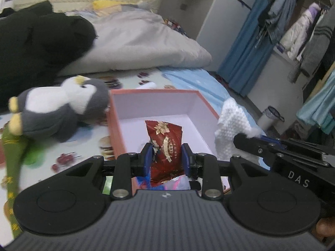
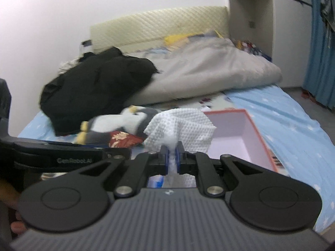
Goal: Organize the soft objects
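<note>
My left gripper [image 1: 166, 156] is shut on a red foil snack packet [image 1: 165, 146] and holds it over the near end of an open pink-lined box with orange-red walls [image 1: 156, 104]. My right gripper [image 2: 172, 153] is shut on a white dimpled tissue [image 2: 181, 125], held to the left of the box [image 2: 240, 129]. In the left wrist view the tissue [image 1: 232, 125] and the right gripper [image 1: 247, 138] show just right of the box. A grey and white penguin plush [image 1: 60, 106] lies on its back left of the box; it also shows in the right wrist view [image 2: 117, 123].
All this is on a bed with a patterned sheet [image 1: 90, 146]. A black garment [image 1: 35, 48] and a grey duvet [image 1: 146, 44] are heaped behind. A green strip of cloth [image 1: 12, 167] lies at the left. Blue curtains [image 1: 251, 41] and hanging clothes stand to the right.
</note>
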{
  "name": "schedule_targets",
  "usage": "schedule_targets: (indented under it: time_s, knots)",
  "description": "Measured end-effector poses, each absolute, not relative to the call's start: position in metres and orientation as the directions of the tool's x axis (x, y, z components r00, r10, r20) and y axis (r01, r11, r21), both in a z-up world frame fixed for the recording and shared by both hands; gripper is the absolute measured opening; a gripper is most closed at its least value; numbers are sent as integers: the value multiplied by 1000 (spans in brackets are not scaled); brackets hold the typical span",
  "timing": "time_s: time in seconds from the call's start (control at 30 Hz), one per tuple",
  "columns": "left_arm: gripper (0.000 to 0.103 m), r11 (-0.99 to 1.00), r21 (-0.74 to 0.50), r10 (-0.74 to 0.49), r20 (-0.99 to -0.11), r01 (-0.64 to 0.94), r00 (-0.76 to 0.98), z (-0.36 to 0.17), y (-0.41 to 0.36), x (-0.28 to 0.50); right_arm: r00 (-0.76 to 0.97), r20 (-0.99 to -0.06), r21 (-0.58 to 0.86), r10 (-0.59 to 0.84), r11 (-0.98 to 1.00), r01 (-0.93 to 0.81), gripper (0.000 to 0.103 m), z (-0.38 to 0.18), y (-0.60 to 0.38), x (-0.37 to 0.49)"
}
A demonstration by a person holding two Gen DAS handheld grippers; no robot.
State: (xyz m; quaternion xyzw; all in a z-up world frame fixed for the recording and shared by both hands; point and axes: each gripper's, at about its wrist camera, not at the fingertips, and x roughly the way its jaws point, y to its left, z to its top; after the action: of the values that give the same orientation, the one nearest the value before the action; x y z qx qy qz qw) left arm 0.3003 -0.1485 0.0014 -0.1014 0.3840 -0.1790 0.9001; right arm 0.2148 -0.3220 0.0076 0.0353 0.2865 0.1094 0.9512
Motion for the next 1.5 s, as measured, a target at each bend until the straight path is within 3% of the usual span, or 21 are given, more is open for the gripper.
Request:
schedule_targets:
  time_s: [0.4, 0.7, 0.83, 0.93, 1.5]
  knots:
    - [35, 920, -295, -389, -777, 260, 495, -69, -221, 390, 687, -702, 205, 188, 977, -57, 11, -74, -392, 298]
    - [35, 942, -269, -332, -834, 202, 441, -110, -230, 424, 606, -765, 235, 216, 971, -50, 12, -117, -411, 324]
    - [36, 948, -254, -315, -842, 193, 439, -113, -228, 425, 594, -771, 253, 229, 967, -44, 20, -120, -415, 327]
    - [49, 957, -207, -279, -847, 203, 452, -104, -227, 419, 601, -768, 253, 221, 967, -32, 49, -116, -416, 326]
    - [52, 923, -259, -381, -706, 283, 597, 11, -183, 327, 782, -604, 215, 153, 976, -25, 47, -5, -386, 226]
